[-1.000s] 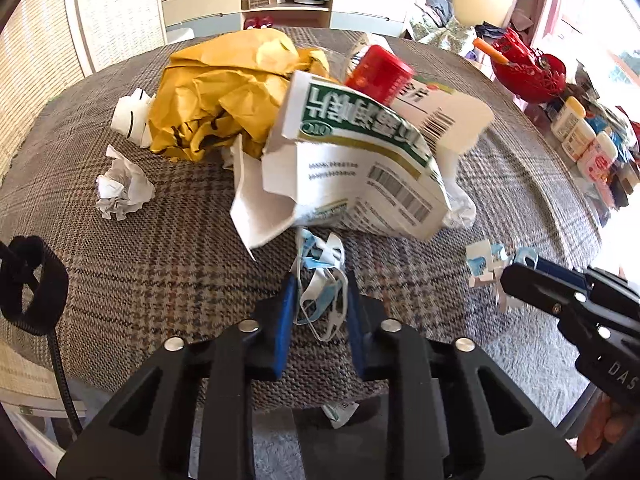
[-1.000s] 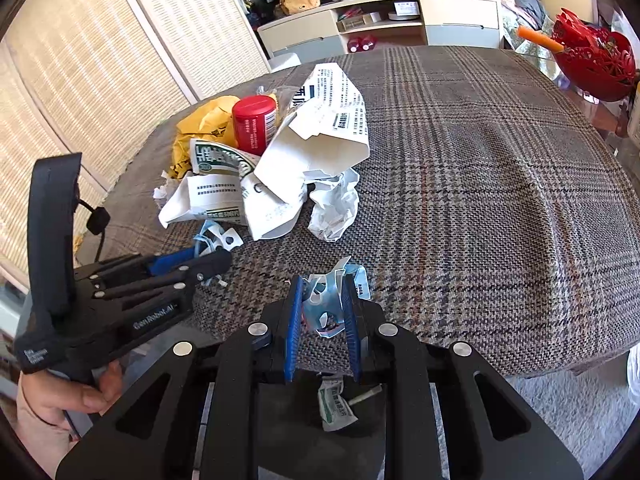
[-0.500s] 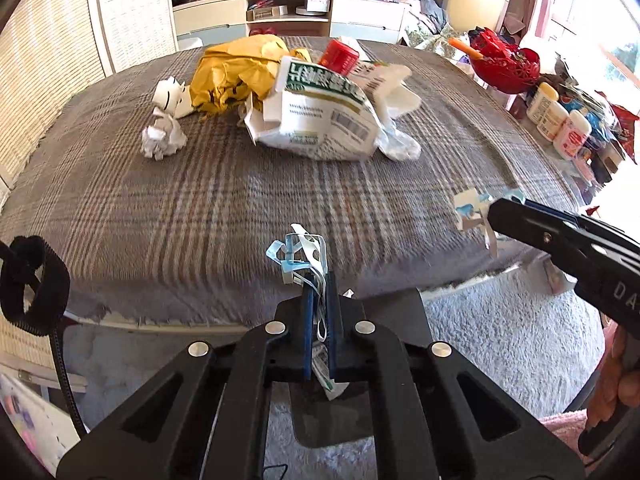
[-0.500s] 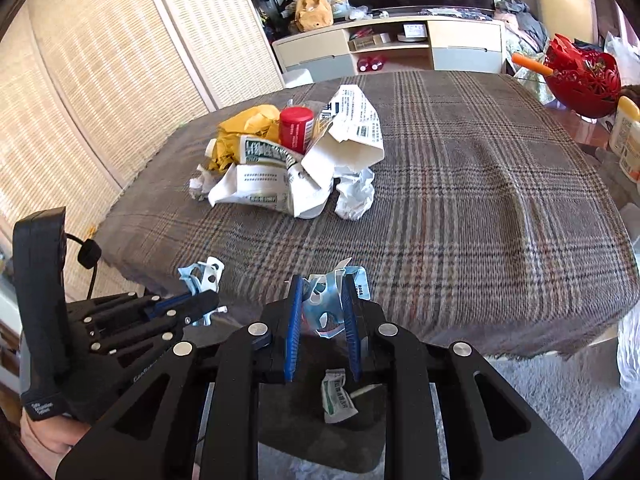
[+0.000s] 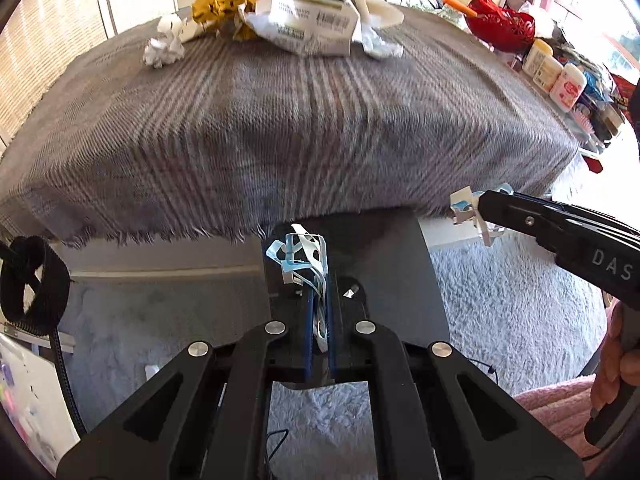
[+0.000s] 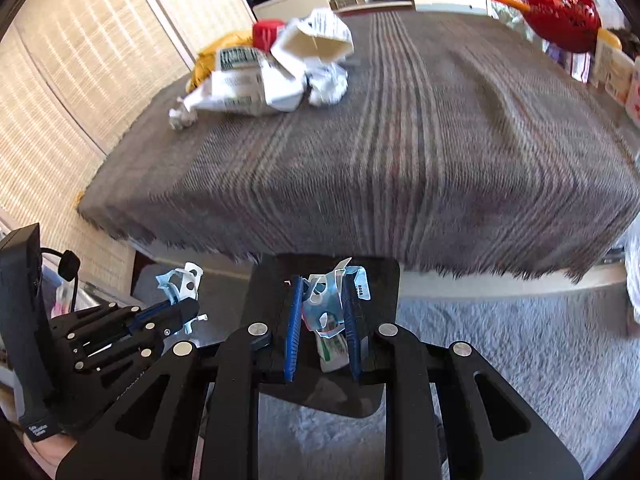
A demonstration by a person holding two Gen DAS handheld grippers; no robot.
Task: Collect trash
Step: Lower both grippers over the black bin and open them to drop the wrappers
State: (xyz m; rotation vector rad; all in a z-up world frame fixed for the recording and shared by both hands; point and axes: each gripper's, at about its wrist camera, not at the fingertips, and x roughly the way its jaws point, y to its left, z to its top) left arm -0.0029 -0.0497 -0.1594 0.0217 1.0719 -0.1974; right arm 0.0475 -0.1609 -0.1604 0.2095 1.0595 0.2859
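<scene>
My left gripper (image 5: 318,300) is shut on a thin blue-and-white plastic scrap (image 5: 302,254), held off the table's front edge over a dark bin (image 5: 384,248). In the right wrist view my right gripper (image 6: 322,284) is shut on a crumpled blue-and-white wrapper (image 6: 326,296), also above the dark bin (image 6: 384,276), where a green-and-white packet (image 6: 332,354) lies. Each view shows the other gripper beside it with its scrap: the right gripper (image 5: 486,210) and the left gripper (image 6: 186,310). A trash pile (image 5: 308,8) of paper, a yellow bag and a red cap stays at the table's far side.
A plaid cloth covers the table (image 5: 280,128), its fringe hanging over the front edge. A crumpled white paper ball (image 5: 164,42) lies left of the pile. A red basket (image 5: 502,26) and bottles (image 5: 540,64) crowd the right side. Pale shaggy carpet (image 6: 500,352) surrounds the bin.
Both grippers drew back from the tabletop past its front edge and sank over the dark bin. The left jaws closed tight on the plastic scrap; the right kept its wrapper.
</scene>
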